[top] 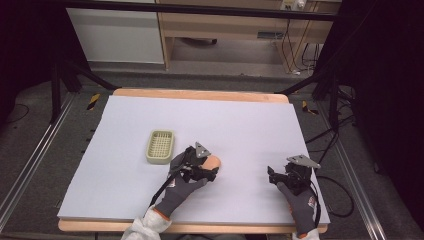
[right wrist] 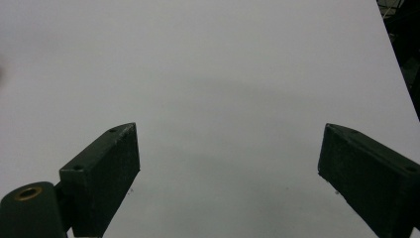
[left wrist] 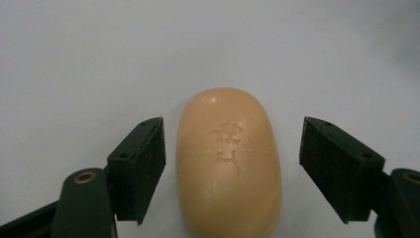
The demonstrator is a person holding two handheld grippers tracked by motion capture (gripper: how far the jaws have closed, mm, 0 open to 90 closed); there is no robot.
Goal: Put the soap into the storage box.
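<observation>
A smooth peach-coloured oval bar of soap [left wrist: 229, 161] lies on the table between the left gripper's [left wrist: 233, 163] spread jaws, likely hard and slippery, best pinched across its long sides.

Peach oval soap bar [left wrist: 229, 163], stamped face up, flat on the mat [left wrist: 74, 59]

Smooth waxy soap [left wrist: 229, 163], matt table sheet [top: 240, 125]
</observation>
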